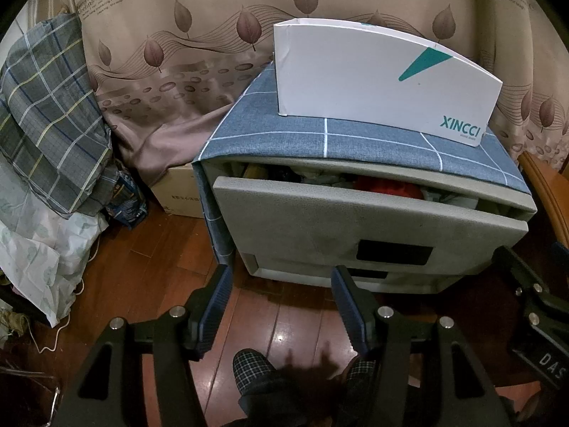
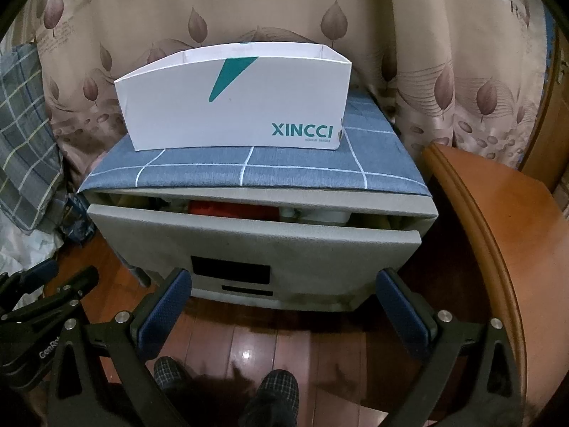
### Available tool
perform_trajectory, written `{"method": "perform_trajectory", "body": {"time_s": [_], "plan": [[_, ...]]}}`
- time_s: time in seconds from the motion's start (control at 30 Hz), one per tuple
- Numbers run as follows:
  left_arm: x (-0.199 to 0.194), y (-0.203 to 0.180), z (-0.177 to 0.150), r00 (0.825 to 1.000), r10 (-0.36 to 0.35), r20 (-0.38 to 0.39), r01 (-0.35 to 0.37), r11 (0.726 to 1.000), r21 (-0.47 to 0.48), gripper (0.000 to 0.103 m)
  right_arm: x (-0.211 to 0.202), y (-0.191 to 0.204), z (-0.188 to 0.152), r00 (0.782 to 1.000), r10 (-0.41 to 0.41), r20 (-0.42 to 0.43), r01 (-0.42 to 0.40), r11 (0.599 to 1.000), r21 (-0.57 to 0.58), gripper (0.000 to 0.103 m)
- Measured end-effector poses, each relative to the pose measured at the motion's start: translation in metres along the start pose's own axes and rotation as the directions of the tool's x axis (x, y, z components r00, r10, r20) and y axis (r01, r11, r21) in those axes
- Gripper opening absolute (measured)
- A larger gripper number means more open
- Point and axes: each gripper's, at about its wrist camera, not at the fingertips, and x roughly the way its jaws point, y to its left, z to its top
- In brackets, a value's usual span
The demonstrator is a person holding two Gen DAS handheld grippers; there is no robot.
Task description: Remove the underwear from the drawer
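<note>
A grey drawer cabinet stands on the wooden floor, its top drawer (image 1: 355,213) (image 2: 249,238) pulled out a little. In the gap lie bunched clothes, among them a red piece (image 1: 387,186) (image 2: 231,210) and some white and dark ones. My left gripper (image 1: 281,277) hangs open in front of the cabinet's lower left, nothing between its blue pads. My right gripper (image 2: 284,281) is open wide before the drawer front, with nothing in it. Each gripper shows at the edge of the other's view.
A white open box (image 1: 373,82) (image 2: 234,106) marked XINCCI sits on the blue checked cloth (image 1: 320,142) (image 2: 284,170) covering the cabinet. Leaf-print curtain behind. Plaid bedding and bags (image 1: 46,142) at left, a cardboard box (image 1: 177,192), a wooden furniture edge (image 2: 498,249) at right. Slippered feet (image 2: 277,391) below.
</note>
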Motion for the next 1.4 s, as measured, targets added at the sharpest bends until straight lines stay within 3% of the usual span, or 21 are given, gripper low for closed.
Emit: {"method": "perform_trajectory", "body": {"time_s": [1.4], "plan": [[0.0007,0.0006,-0.0003,1.000,0.000,-0.001,0.000,1.000,0.001,0.059,0.0081,0.0020,-0.0006,0.999,-0.002,-0.043,0.002,1.000,-0.002,0.103]]}}
